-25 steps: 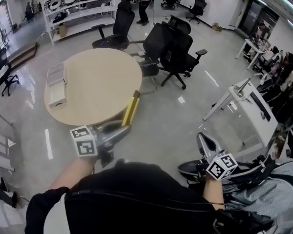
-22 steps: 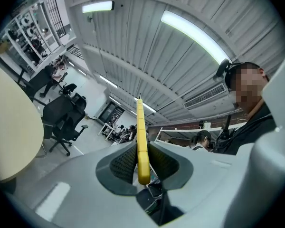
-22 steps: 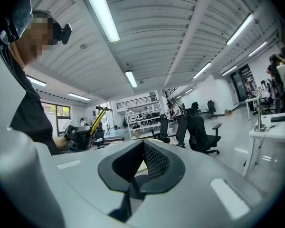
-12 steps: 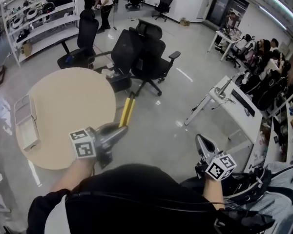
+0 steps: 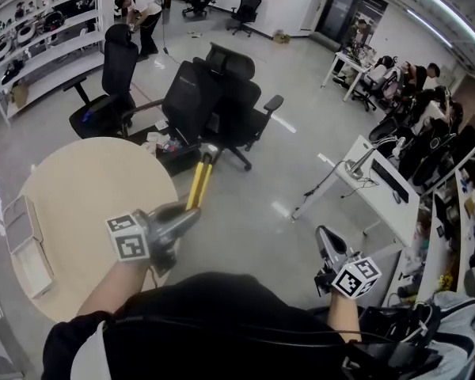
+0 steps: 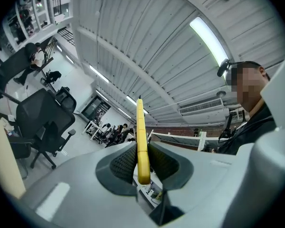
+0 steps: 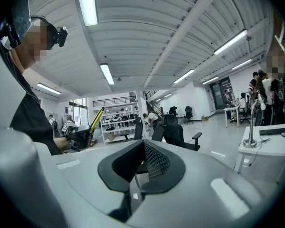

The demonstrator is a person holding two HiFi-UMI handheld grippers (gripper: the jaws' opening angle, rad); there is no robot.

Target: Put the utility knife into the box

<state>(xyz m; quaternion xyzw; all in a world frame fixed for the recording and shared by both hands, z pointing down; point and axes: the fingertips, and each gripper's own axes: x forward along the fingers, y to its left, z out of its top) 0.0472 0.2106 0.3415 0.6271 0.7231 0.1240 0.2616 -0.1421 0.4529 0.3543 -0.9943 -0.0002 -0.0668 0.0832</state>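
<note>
A long yellow utility knife (image 5: 198, 182) sticks out forward from my left gripper (image 5: 184, 216), which is shut on its near end. In the left gripper view the knife (image 6: 141, 137) stands up between the two ribbed pads, pointing at the ceiling. The knife hangs over the floor just past the right edge of the round wooden table (image 5: 95, 196). Two white boxes (image 5: 25, 244) lie at the table's far left. My right gripper (image 5: 326, 242) is low on the right, jaws together with nothing in them. The right gripper view also shows the knife (image 7: 96, 119).
Black office chairs (image 5: 214, 101) stand beyond the table, one more (image 5: 115, 77) to its left. A white desk (image 5: 384, 188) with a monitor is on the right, with seated people behind it. Shelving (image 5: 39, 30) lines the far left wall. A person stands near the back.
The head view has swung, so the table and boxes have slid left and down in the picture. Both grippers keep their places in view, the left still holding the knife.
</note>
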